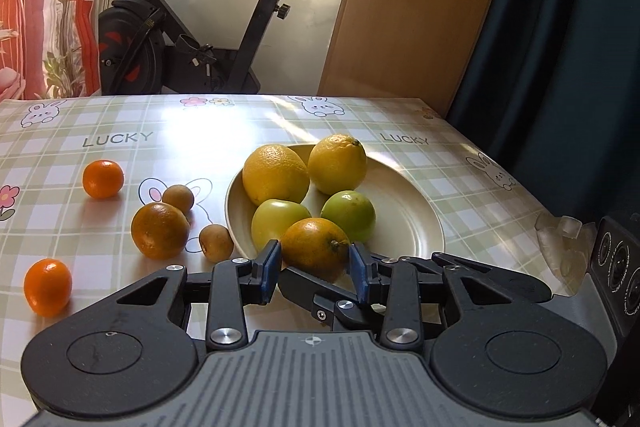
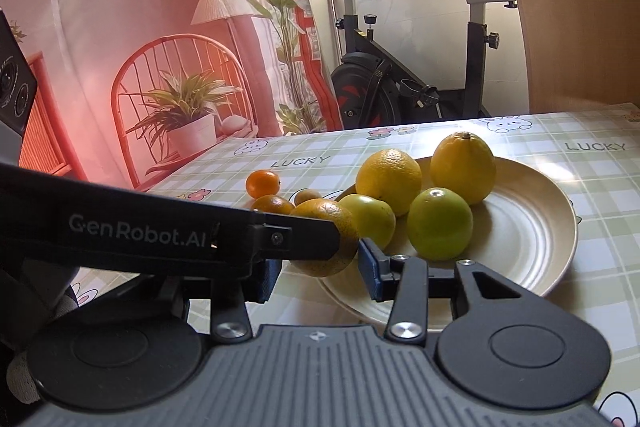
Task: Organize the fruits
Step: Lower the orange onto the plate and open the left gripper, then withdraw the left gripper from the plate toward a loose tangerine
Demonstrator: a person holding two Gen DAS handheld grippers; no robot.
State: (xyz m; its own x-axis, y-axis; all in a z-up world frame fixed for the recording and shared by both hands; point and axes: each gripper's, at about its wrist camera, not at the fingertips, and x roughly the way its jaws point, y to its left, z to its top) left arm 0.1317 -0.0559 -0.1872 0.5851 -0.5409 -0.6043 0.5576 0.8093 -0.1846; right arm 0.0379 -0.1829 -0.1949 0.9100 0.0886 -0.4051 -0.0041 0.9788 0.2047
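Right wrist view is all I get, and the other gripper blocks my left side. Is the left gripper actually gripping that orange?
Observer: Yes. In the left wrist view, both blue fingers of the left gripper press the sides of the orange at the near rim of the plate.
Operator: How many fruits are off the plate?
Observer: Five, all on the tablecloth to the left of the plate. The nearest is a small orange at the near left.

Table [image 1: 120, 115]: green plaid cloth, rabbits, "LUCKY" | cream plate [image 1: 408, 227], right of centre | loose at left: three oranges [image 1: 103, 178] [image 1: 160, 230] [image 1: 47, 287], two small brown fruits [image 1: 178, 198] [image 1: 216, 242] beside plate
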